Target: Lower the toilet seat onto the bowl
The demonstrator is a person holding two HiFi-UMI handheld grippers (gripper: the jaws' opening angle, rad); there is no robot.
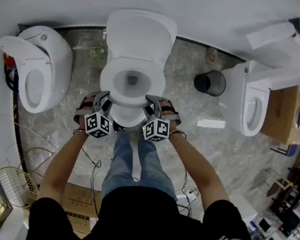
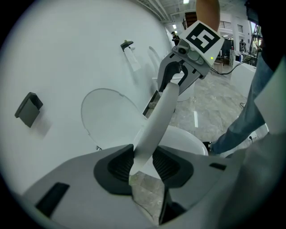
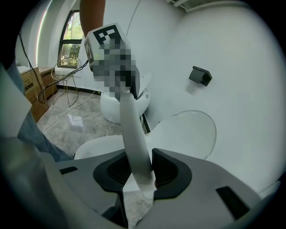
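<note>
Left hand-held gripper (image 2: pixel 143 167) of mine is clamped on the toilet seat (image 2: pixel 161 114) at its front rim — my right hand-held gripper (image 3: pixel 138 172) grips the same rim opposite. Its edge runs crosswise between them, tilted above the bowl (image 2: pixel 190 141) — directly below, both hands equally near.

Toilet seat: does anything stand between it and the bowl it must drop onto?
Nothing loose shows on the bowl. The left gripper and right gripper each clamp the toilet seat, so a jaw under it may meet the rim first.
</note>
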